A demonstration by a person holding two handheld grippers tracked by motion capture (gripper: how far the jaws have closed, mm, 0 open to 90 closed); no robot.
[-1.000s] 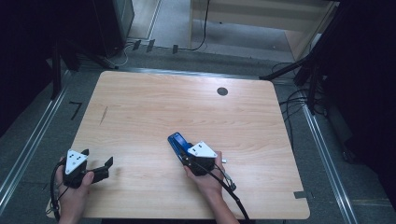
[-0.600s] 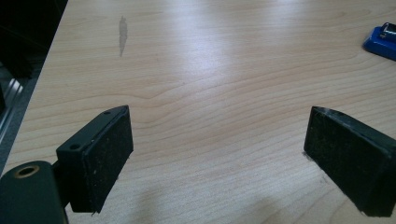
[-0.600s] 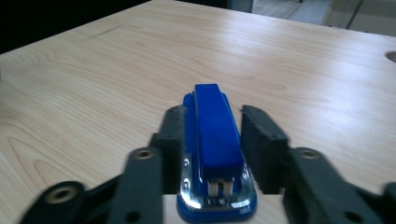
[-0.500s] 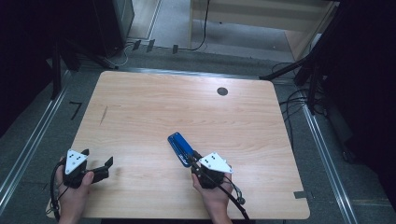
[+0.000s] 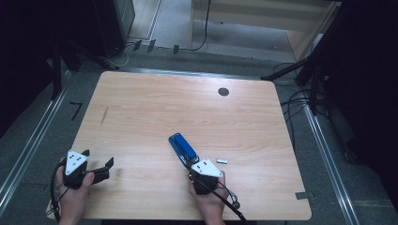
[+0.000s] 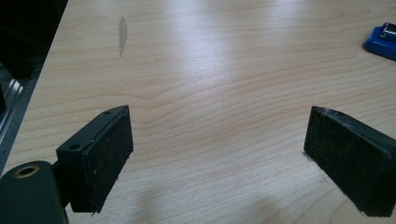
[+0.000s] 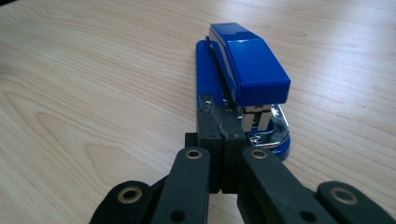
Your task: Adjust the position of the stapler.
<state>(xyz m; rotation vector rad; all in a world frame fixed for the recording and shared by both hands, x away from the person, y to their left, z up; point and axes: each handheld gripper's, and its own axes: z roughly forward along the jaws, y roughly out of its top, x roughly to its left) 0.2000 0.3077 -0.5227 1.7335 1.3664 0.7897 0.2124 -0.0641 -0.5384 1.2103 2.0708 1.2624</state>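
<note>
On the table [image 5: 141,108], unlabelled blue stapler [image 7: 247,70].

left tool [image 5: 104,168]: black, grey triangular plate | right tool [image 7: 222,128]: black, brass rivets, black cable

High view looks down on the whole table [image 5: 141,112]; both gripper views skim low, close — all share the stapler [image 5: 183,147].

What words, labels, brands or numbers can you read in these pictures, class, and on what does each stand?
None can be read.
Stapler: plain blue top, no brand or label visible.
Grey plates on the left gripper and right gripper: blank.
Table: a dark streak and a round dark spot, no writing.
Black marks on the floor: a shape, not clearly a character.
</note>
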